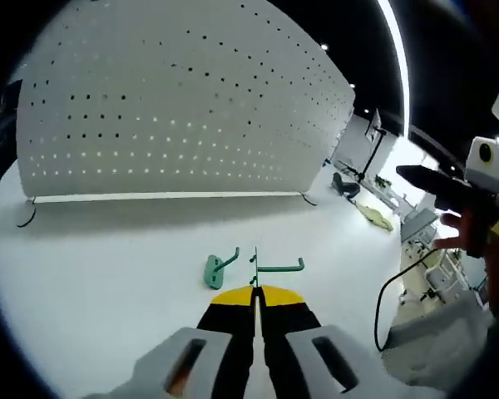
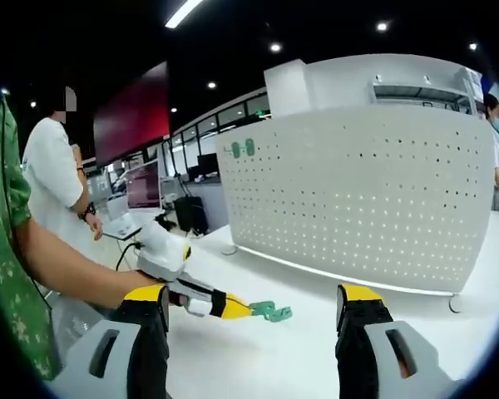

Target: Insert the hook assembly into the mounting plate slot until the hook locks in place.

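Note:
My left gripper (image 1: 256,291) is shut on a green hook assembly (image 1: 279,268), whose thin rod sticks out to the right just past the yellow tips. A second green hook (image 1: 215,271) lies on the white table (image 1: 108,283) just left of it. The white perforated mounting plate (image 1: 183,108) stands upright beyond them, some way off. In the right gripper view my right gripper (image 2: 251,293) is open and holds nothing. There the left gripper (image 2: 229,307) reaches in from the left with the green hook assembly (image 2: 271,312), short of the mounting plate (image 2: 366,208).
Two small green pieces (image 2: 242,149) sit high on the plate's left end. The right gripper (image 1: 470,195) hovers off the table's right side with a cable (image 1: 391,299) below. A person in white (image 2: 54,174) stands at the left; desks and screens lie behind.

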